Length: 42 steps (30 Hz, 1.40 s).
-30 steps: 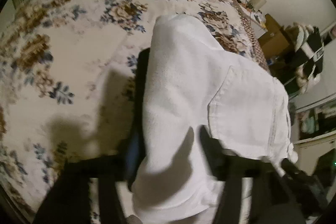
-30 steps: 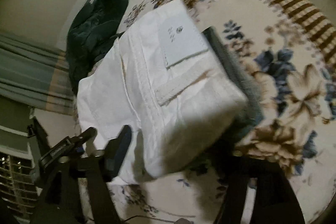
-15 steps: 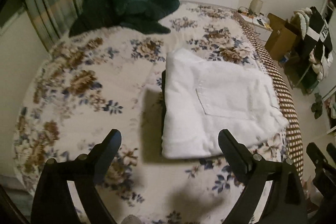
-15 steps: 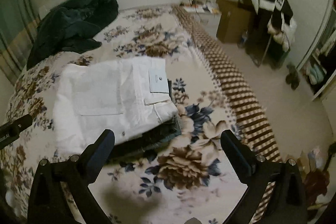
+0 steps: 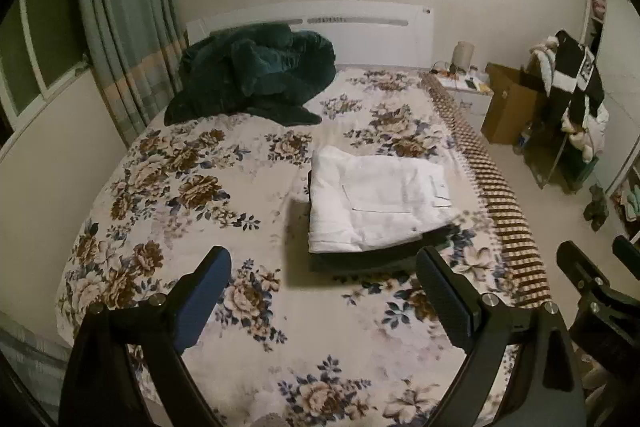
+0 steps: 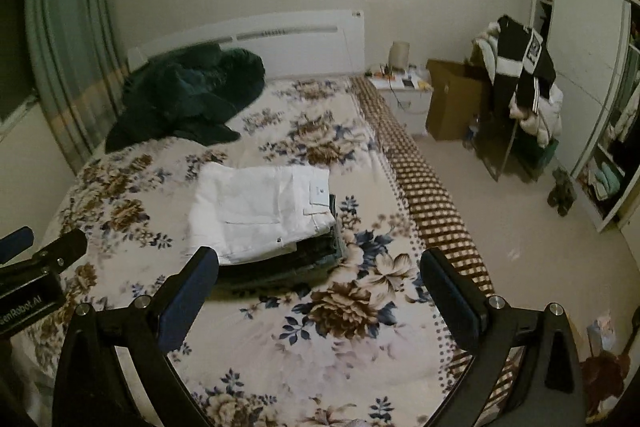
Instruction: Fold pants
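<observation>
Both grippers are now withdrawn from the white pants [image 5: 376, 199]. The left gripper [image 5: 324, 291] and right gripper [image 6: 320, 287], previously close against the fabric, stand spread wide, well above the bedspread.

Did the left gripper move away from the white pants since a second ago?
Yes. The left gripper has backed away from the white pants, which now lie folded farther off on the bed; its jaws are open.
</observation>
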Each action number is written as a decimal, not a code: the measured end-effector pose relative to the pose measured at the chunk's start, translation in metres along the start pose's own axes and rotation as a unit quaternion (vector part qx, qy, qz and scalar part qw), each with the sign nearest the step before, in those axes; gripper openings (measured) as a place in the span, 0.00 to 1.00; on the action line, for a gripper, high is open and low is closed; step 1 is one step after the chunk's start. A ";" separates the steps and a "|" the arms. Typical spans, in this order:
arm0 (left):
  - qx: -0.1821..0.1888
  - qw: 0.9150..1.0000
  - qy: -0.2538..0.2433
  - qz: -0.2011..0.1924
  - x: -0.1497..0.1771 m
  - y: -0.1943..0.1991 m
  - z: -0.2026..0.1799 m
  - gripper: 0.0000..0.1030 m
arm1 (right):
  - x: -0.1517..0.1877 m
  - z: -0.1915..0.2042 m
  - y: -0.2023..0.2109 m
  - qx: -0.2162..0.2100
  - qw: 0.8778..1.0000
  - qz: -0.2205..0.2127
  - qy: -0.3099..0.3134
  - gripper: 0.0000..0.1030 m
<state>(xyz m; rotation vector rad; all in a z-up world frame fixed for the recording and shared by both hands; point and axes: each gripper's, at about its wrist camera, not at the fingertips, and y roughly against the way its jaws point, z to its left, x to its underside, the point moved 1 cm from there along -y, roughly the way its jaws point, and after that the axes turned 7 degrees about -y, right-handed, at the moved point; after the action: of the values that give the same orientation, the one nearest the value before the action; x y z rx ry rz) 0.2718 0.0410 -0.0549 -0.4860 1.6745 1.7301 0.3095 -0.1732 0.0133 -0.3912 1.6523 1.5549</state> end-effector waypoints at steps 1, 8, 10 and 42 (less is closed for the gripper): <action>-0.003 1.000 0.001 -0.006 0.003 0.013 -0.002 0.92 | 0.003 -0.002 0.015 -0.002 1.000 -0.006 0.004 0.99; -0.018 0.999 0.012 -0.034 0.026 0.093 -0.011 0.92 | 0.018 -0.014 0.122 -0.034 0.999 -0.029 0.011 1.00; -0.021 0.999 0.017 -0.040 0.032 0.110 -0.008 0.92 | 0.022 -0.016 0.149 -0.040 0.998 -0.038 0.014 0.99; -0.033 0.996 0.024 -0.075 0.055 0.190 0.017 1.00 | 0.017 0.004 0.263 -0.044 0.997 -0.067 0.019 1.00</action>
<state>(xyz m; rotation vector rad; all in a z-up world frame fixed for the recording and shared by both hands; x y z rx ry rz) 0.1064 0.0787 0.0478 -0.6724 1.5755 1.6787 0.1146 -0.1145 0.1808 -0.5708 1.5562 1.5319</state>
